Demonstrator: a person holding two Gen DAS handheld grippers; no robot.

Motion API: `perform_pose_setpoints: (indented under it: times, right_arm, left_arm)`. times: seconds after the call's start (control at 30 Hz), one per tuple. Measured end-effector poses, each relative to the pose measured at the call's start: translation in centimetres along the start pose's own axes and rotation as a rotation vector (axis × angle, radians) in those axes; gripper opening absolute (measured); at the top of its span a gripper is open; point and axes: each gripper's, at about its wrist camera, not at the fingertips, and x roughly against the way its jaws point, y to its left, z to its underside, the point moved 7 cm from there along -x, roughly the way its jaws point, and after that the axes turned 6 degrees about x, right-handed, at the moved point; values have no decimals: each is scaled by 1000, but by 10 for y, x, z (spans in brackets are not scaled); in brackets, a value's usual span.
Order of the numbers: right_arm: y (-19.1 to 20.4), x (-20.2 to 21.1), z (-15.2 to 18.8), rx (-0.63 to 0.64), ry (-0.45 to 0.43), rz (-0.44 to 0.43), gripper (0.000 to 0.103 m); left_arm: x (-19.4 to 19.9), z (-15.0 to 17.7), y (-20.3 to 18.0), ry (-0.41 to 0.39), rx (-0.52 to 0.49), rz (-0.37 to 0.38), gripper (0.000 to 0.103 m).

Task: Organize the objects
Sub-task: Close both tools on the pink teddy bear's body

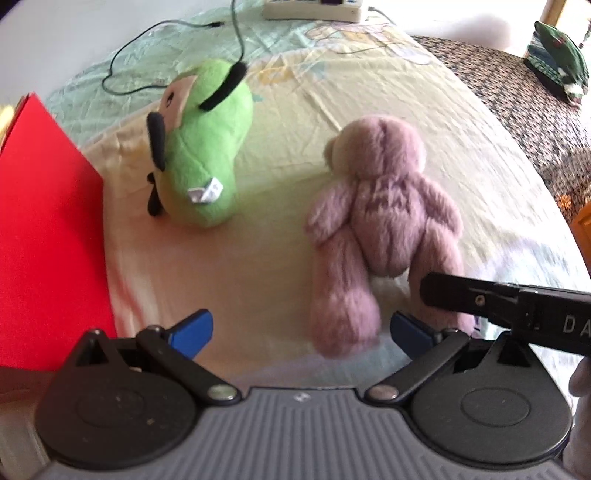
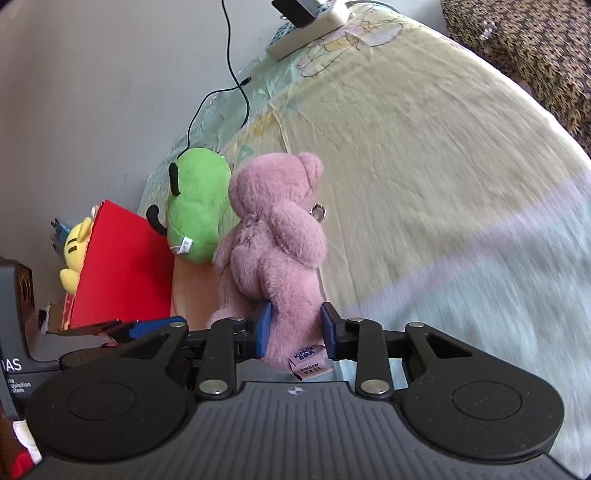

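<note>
A purple teddy bear hangs with its back to the camera over the bed sheet. My right gripper is shut on one of its legs, near a sewn label. In the left wrist view the bear has its other leg between the blue fingertips of my left gripper, which stands wide open and grips nothing. The right gripper's black finger reaches in from the right. A green plush toy lies left of the bear, beside a red box.
A yellow plush sits inside the red box, against the wall. A black cable and a white power strip lie at the far end of the bed. A dark patterned blanket is at the right.
</note>
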Motion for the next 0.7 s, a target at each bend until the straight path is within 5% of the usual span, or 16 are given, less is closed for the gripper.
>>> perform_pose_setpoints:
  times: [0.37,0.7]
  right_arm:
    - [-6,24,-14,-31,-69,-19,37]
    - [1,-12,-28,-14,-28,-13,51]
  left_arm:
    - [0,-7,-16,-4,-68,23,102]
    - [-10,-17,-17,8,-74,24,95]
